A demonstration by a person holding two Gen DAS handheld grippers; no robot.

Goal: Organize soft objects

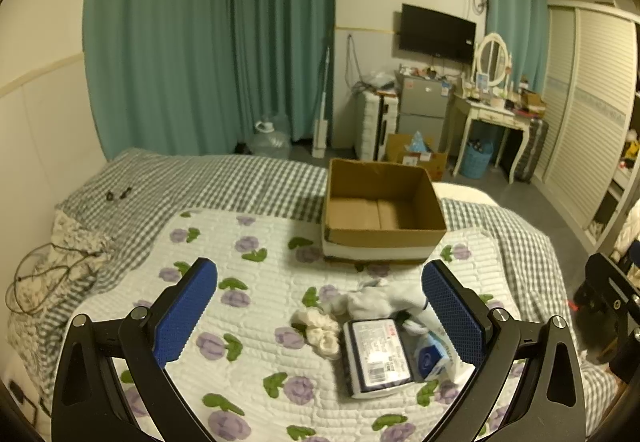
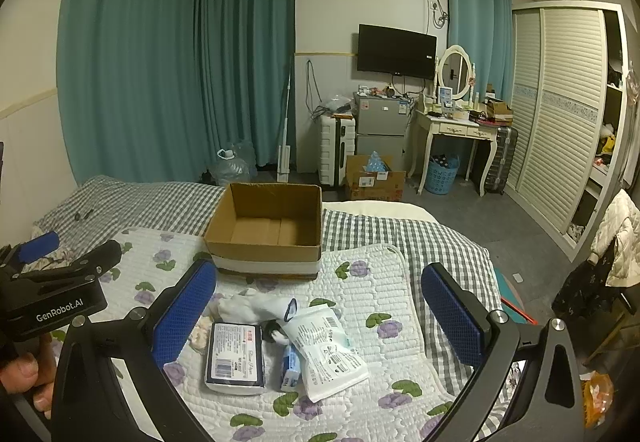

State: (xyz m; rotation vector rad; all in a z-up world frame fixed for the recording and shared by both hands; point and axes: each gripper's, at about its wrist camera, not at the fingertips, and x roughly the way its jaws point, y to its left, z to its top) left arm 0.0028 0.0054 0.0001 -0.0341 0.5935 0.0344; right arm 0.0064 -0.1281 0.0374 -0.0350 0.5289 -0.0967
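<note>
A heap of soft items lies on the flowered white quilt (image 1: 260, 282): a dark-blue tissue pack (image 1: 378, 358), cream socks (image 1: 318, 330), a white-grey cloth bundle (image 1: 376, 300) and a small blue packet (image 1: 430, 356). The right wrist view shows the same tissue pack (image 2: 236, 358), the white bundle (image 2: 256, 304), the blue packet (image 2: 291, 366) and a white plastic pouch (image 2: 328, 350). Behind the heap stands an open, empty cardboard box (image 1: 384, 238) (image 2: 264, 254). My left gripper (image 1: 320, 310) hovers open over the heap. My right gripper (image 2: 318, 316) is open above it too, holding nothing.
A grey checked sheet (image 1: 240, 177) covers the far bed, with a cable and floral cloth (image 1: 68, 254) at the left. In the right wrist view a hand (image 2: 24, 374) holds the left gripper (image 2: 72, 248). Past the bed are a fridge, dressing table, wardrobe and floor clutter.
</note>
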